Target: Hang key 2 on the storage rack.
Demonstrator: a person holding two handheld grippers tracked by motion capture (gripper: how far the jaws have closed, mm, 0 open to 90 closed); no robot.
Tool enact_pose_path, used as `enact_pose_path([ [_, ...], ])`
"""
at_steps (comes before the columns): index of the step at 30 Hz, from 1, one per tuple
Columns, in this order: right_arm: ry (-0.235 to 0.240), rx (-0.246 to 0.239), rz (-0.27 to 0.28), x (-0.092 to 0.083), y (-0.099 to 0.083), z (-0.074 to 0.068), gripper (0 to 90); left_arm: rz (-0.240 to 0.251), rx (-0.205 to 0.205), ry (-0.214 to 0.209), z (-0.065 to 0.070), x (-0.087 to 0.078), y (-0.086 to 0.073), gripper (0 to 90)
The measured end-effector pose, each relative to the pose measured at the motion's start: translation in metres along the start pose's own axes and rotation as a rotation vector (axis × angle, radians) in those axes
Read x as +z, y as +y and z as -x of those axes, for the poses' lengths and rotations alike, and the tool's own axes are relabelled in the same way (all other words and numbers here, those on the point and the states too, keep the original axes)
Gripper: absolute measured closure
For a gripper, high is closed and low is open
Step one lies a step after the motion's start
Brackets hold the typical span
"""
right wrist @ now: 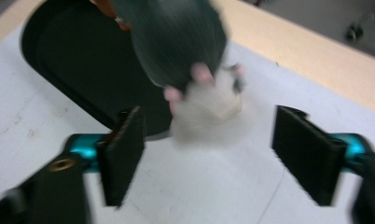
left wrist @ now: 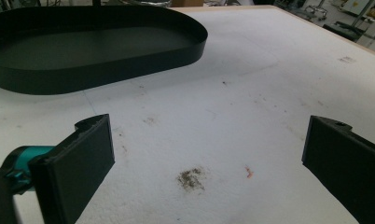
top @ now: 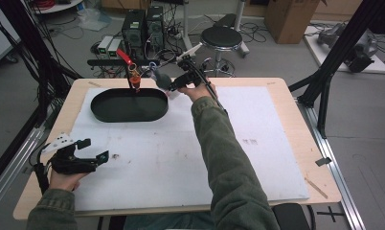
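Observation:
A black oval tray (top: 128,106) (left wrist: 92,51) (right wrist: 78,60) lies empty at the far left of the white mat (top: 181,153). At its right end is a blurred soft toy (right wrist: 185,51) (top: 162,79), dark grey with a pale belly and pink feet. My right gripper (top: 174,88) (right wrist: 213,130) is open just behind the toy, and its jaws stand wide on either side without touching it. My left gripper (top: 94,149) (left wrist: 211,140) is open near the front left corner, low over bare mat, with nothing between its jaws.
A red-handled item with an orange-brown tip (top: 133,76) stands at the tray's far rim. Black frame posts (top: 334,57) flank the table. Behind it are a stool (top: 221,38), computer towers (top: 142,28) and a cardboard box (top: 291,19).

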State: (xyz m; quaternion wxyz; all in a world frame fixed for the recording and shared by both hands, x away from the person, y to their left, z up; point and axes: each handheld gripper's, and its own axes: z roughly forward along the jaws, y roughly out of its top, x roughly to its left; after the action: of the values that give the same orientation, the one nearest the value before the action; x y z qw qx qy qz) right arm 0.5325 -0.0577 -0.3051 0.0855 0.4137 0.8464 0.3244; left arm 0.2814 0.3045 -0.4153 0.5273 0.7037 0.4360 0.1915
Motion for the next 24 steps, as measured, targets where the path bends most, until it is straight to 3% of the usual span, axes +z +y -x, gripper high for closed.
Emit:
enact_pose_path([
  [3, 0.031, -0.063, 0.0, 0.002, -0.007, -0.004, 0.5, 0.0, 0.002, -0.001, 0.0, 0.0, 0.0, 2.5],
  [4, 0.051, -0.101, 0.015, -0.001, -0.009, -0.008, 0.5, -0.001, 0.005, -0.001, 0.0, 0.0, 0.0, 2.5],
  [5, 0.051, -0.101, 0.015, -0.001, -0.009, -0.008, 0.5, 0.002, 0.004, -0.001, 0.001, 0.0, 0.0, 2.5],
  [8, 0.031, -0.173, 0.123, -0.013, -0.012, -0.015, 0.5, 0.006, 0.002, 0.0, 0.001, -0.001, -0.001, 2.5],
  [14, 0.092, -0.196, 0.134, -0.034, -0.016, -0.016, 0.7, 0.011, 0.006, 0.006, 0.001, -0.001, -0.001, 2.5],
  [19, 0.075, -0.189, 0.185, -0.052, -0.029, -0.011, 0.7, 0.011, 0.006, 0.006, 0.001, -0.001, -0.001, 2.5],
  [22, 0.072, -0.184, 0.178, -0.056, -0.037, -0.005, 0.7, 0.002, 0.013, 0.007, 0.002, 0.0, -0.002, 2.5],
  [24, 0.081, -0.167, 0.202, -0.059, -0.043, 0.0, 0.7, 0.004, 0.013, 0.008, 0.002, 0.0, -0.002, 2.5],
])
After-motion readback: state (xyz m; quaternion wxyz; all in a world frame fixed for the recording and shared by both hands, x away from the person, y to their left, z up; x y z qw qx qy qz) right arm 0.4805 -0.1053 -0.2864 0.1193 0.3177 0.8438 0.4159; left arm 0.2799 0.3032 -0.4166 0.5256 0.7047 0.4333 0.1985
